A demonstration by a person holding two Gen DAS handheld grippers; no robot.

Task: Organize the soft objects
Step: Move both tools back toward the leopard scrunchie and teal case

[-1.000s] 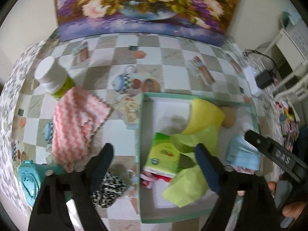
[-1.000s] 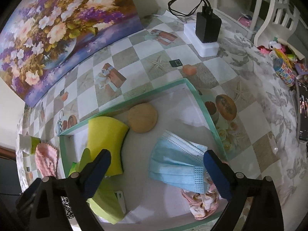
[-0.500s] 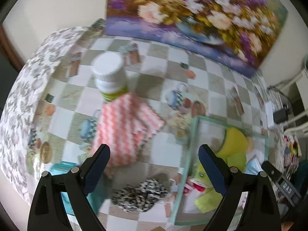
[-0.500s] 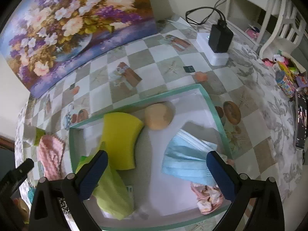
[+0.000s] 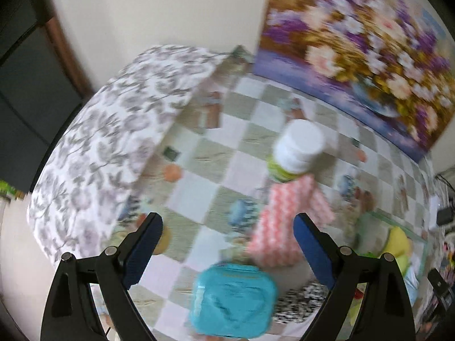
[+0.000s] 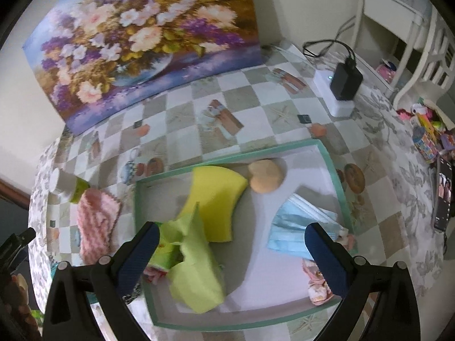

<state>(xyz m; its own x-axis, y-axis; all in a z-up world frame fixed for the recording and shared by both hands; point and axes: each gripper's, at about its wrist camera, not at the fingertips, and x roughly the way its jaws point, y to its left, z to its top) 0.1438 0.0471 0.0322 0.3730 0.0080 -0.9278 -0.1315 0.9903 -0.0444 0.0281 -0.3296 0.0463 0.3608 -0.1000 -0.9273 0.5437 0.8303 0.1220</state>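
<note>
- Your left gripper (image 5: 227, 237) and right gripper (image 6: 231, 245): both spread wide, nothing held.
- One pink-and-white zigzag knitted cloth (image 5: 287, 221) lies on the checkered tablecloth (image 5: 196, 196), left of the green-rimmed white tray (image 6: 331, 164), touching one white-capped jar (image 5: 297, 149); long axis runs from jar towards you.
- In tray: one yellow sponge (image 6: 216, 199), one blue face mask (image 6: 298, 231).

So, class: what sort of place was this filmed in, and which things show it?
Probably a home room: a table under a checked printed tablecloth, a flower painting leaning against the wall, and white furniture beside it.
</note>
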